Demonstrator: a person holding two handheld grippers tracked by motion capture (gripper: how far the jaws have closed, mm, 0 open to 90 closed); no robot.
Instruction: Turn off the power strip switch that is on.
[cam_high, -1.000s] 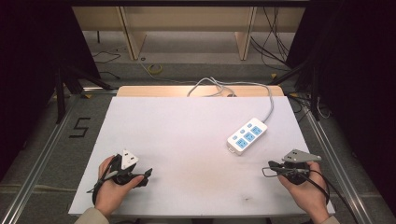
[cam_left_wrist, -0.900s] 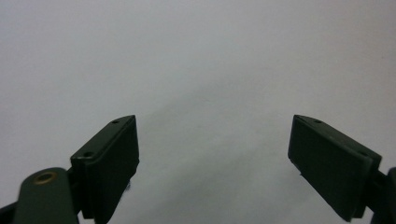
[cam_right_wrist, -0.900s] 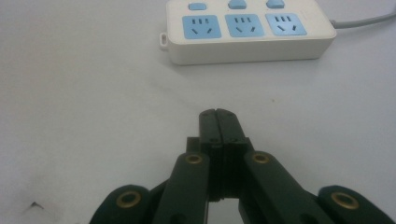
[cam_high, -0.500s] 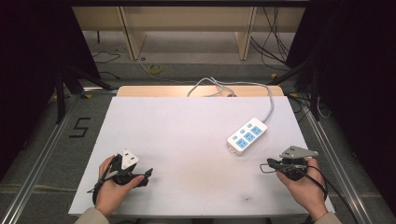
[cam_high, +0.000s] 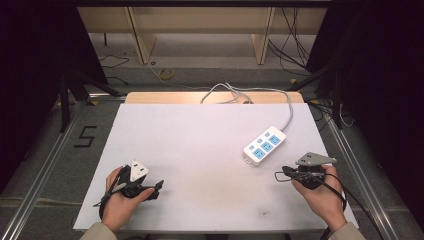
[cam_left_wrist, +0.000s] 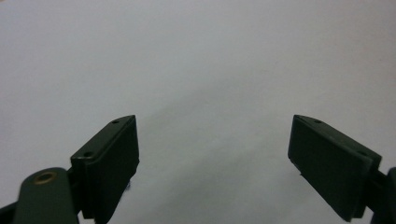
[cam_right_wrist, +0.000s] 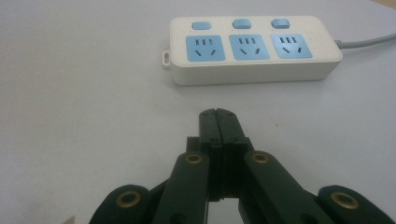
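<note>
Jaws: our left gripper stands wide open over bare table, nothing between its pads; our right gripper has its jaws pressed together, empty, tips aimed at the power strip. In the high view we rest both hands at the near edge, left hand near-left, right hand near-right, with the strip just beyond the right gripper, right of centre. We judge that the closed tip is suited to pressing a switch rather than grasping. The strip is a white oblong block with three blue sockets, each with a blue button on its far side. Its grey cable loops off the far edge.
</note>
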